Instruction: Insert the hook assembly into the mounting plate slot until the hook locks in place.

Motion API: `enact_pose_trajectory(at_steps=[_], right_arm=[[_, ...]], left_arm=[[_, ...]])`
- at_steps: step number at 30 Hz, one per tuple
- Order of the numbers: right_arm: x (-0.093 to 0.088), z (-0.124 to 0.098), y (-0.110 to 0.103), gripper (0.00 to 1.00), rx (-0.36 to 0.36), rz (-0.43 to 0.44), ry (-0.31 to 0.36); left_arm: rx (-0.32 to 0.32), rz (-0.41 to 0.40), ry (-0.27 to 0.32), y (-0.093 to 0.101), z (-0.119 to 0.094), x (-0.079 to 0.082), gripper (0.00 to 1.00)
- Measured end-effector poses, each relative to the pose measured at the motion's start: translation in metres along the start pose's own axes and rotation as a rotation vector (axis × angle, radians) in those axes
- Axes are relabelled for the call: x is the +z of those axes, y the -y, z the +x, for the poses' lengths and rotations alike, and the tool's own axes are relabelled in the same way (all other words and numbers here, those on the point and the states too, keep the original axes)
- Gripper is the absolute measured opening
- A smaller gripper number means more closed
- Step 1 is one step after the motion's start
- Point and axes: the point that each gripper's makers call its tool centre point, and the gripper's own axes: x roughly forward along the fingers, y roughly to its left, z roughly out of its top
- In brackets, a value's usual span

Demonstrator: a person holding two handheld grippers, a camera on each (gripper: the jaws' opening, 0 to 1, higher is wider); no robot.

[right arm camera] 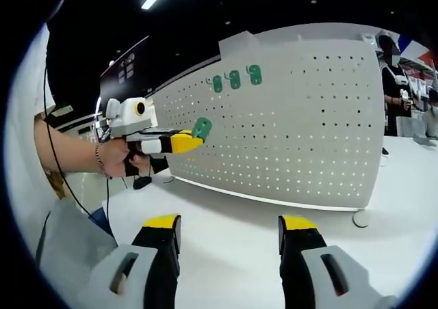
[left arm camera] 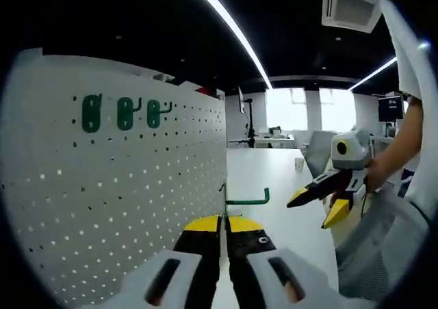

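Observation:
A white pegboard [left arm camera: 137, 186] stands upright on the table, with three green hooks [left arm camera: 125, 113] mounted near its top. My left gripper [left arm camera: 224, 223] is shut on a green hook assembly [left arm camera: 248, 201], whose rod sticks out just past the board's edge. In the right gripper view the same left gripper [right arm camera: 190, 142] holds the hook's green plate [right arm camera: 202, 128] close to the pegboard [right arm camera: 308, 124], well below the mounted hooks [right arm camera: 235, 79]. My right gripper [right arm camera: 229, 234] is open and holds nothing. It hangs off to the side [left arm camera: 316, 206], held by a hand.
The white table [right arm camera: 239, 206] runs along the front of the board, and a round board foot [right arm camera: 361, 218] rests on it. A person [right arm camera: 393, 70] stands behind the board's far end. A cup [left arm camera: 299, 164] and a chair [left arm camera: 316, 152] stand at the table's far end.

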Motion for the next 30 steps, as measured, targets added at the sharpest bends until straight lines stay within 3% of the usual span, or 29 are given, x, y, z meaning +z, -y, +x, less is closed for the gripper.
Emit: enact_pose_trajectory(at_steps=[16, 25, 28, 30], right_arm=[[0.012, 0.0, -0.01, 0.55, 0.028, -0.004, 0.048], [0.012, -0.001, -0.011, 0.55, 0.031, -0.002, 0.049], [0.018, -0.002, -0.012, 0.55, 0.036, 0.012, 0.076], [0.031, -0.004, -0.017, 0.53, 0.054, 0.03, 0.147]], left_arm=[[0.084, -0.053, 0.086, 0.008, -0.024, 0.014, 0.02], [0.103, -0.058, 0.087, 0.008, -0.027, 0.014, 0.02], [0.104, -0.059, 0.088, 0.007, -0.026, 0.013, 0.02], [0.102, -0.061, 0.086, 0.008, -0.025, 0.013, 0.02]])
